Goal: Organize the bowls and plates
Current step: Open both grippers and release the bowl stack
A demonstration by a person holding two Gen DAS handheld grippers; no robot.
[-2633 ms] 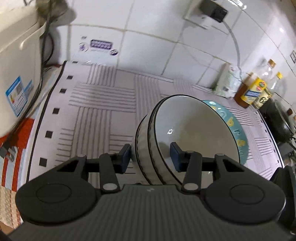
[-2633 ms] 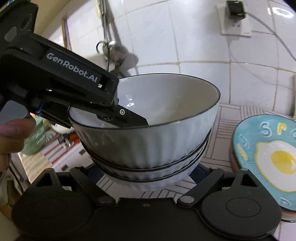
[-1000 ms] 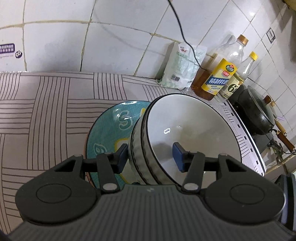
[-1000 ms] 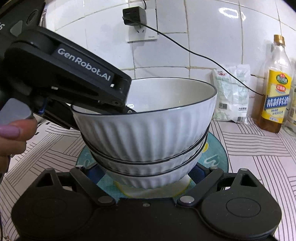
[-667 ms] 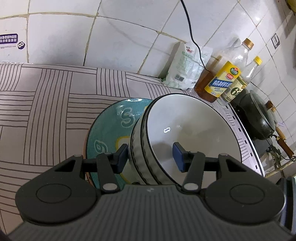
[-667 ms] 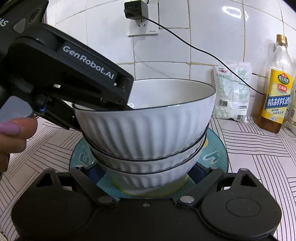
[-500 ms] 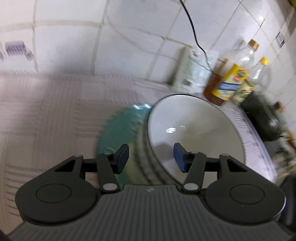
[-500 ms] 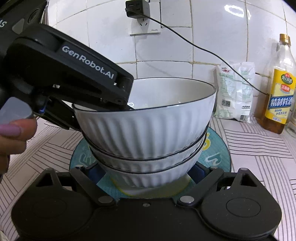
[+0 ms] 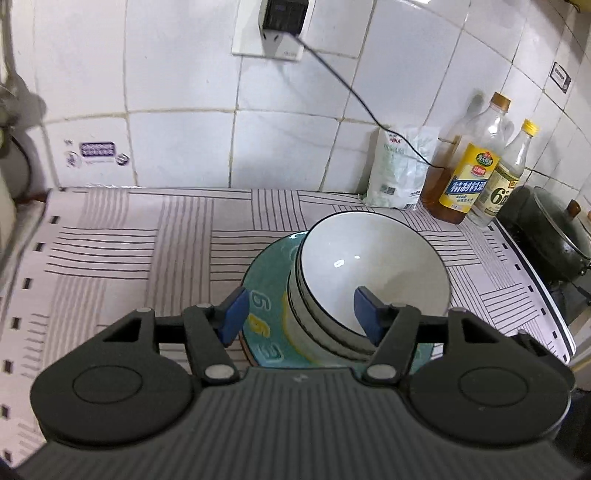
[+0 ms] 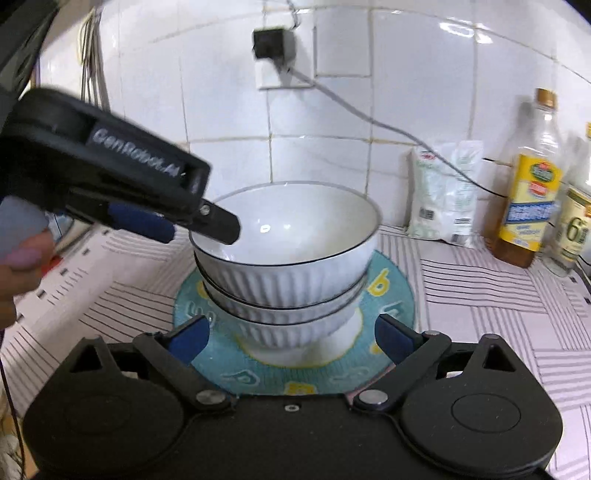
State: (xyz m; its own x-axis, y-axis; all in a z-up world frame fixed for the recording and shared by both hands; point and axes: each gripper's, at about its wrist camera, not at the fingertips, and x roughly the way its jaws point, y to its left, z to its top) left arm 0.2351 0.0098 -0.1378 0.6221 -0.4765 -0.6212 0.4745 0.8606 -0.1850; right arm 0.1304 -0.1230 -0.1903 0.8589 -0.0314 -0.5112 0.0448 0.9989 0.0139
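Note:
A stack of three white ribbed bowls [image 9: 369, 258] [image 10: 288, 280] stands on a teal plate [image 9: 266, 273] [image 10: 391, 291] with yellow letters, on the striped mat. My left gripper [image 9: 299, 314] [image 10: 201, 230] hovers over the stack's near rim with its jaws opening. One pad is above the inside of the top bowl, the other is outside, and neither presses on it. My right gripper [image 10: 291, 339] is open. Its blue pads stand on either side of the lowest bowl's foot, apart from it.
Against the tiled wall at the right stand a white bag [image 9: 399, 170], two oil bottles [image 9: 472, 173] and a dark pot [image 9: 554, 236]. A cable runs down from the wall socket [image 9: 280, 22]. A hand [image 10: 18, 266] holds the left gripper. The striped mat [image 9: 147, 251] stretches left.
The bowl stack was set down on the teal plate and both grippers let go. The left jaws spread wider, and both grippers drew back and up from the stack.

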